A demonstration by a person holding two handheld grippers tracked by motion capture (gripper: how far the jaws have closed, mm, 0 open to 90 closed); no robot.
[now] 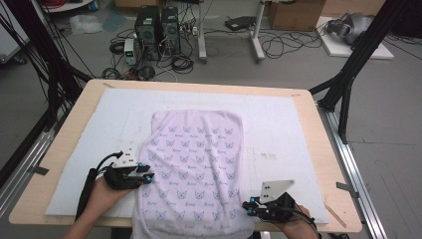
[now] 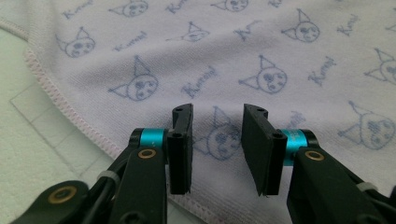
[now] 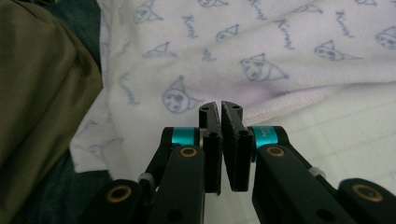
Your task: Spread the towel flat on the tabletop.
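Observation:
A pale pink towel (image 1: pixel 194 164) printed with blue cat faces lies flat on the white mat (image 1: pixel 283 119), and its near end hangs over the table's front edge. My left gripper (image 1: pixel 148 177) rests at the towel's left hem. In the left gripper view this gripper (image 2: pixel 217 112) is open, its jaws low over the towel (image 2: pixel 233 56) just inside the stitched edge. My right gripper (image 1: pixel 247 206) sits at the towel's near right edge. The right gripper view shows that gripper (image 3: pixel 220 106) shut, tips just short of the towel's hem (image 3: pixel 280 100), nothing seen between them.
The wooden table (image 1: pixel 318 149) frames the mat, with bare mat to the towel's left and right. Olive clothing (image 3: pixel 37 93) of the person is close beside the hanging towel end. Beyond the table are computer towers (image 1: pixel 157 30), cables and black frame legs (image 1: pixel 348 74).

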